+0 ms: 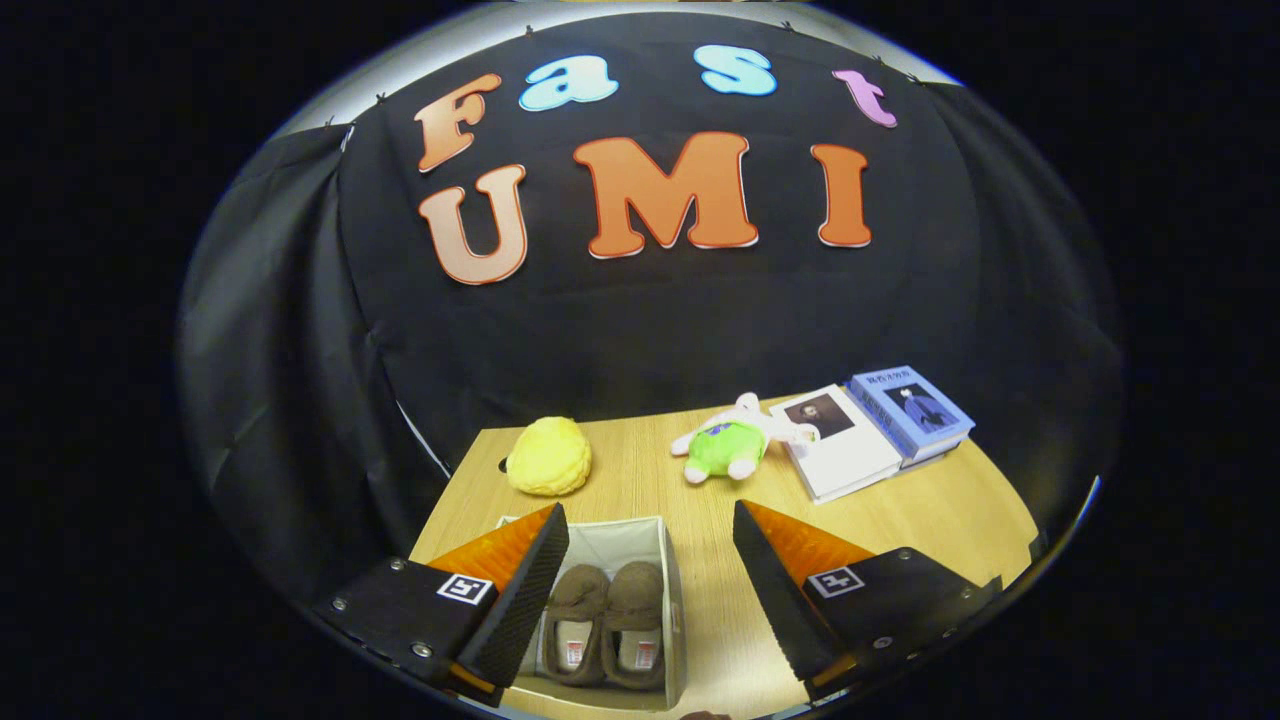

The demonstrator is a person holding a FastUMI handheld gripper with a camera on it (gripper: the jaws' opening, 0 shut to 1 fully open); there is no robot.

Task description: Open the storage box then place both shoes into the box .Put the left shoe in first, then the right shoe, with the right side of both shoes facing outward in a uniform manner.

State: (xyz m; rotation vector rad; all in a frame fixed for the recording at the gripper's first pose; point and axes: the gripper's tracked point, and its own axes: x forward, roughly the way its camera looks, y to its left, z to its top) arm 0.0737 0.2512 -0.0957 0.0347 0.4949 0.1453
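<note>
Between spread fingers (650,585): open storage box (672,600), both shoes (607,622) inside.

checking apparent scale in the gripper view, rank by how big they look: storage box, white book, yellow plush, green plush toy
1. storage box, though nearest the camera, which inflates it
2. white book
3. yellow plush and green plush toy look alike

Hand-held gripper is open.

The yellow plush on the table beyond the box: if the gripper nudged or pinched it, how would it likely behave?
The yellow plush looks soft and rounded, so it would probably squash under a pinch rather than resist. It seems light for its bulk and may slide across the smooth wooden table when pushed. Its domed shape could wobble slightly. The gripper stands open, above the storage box.
</note>
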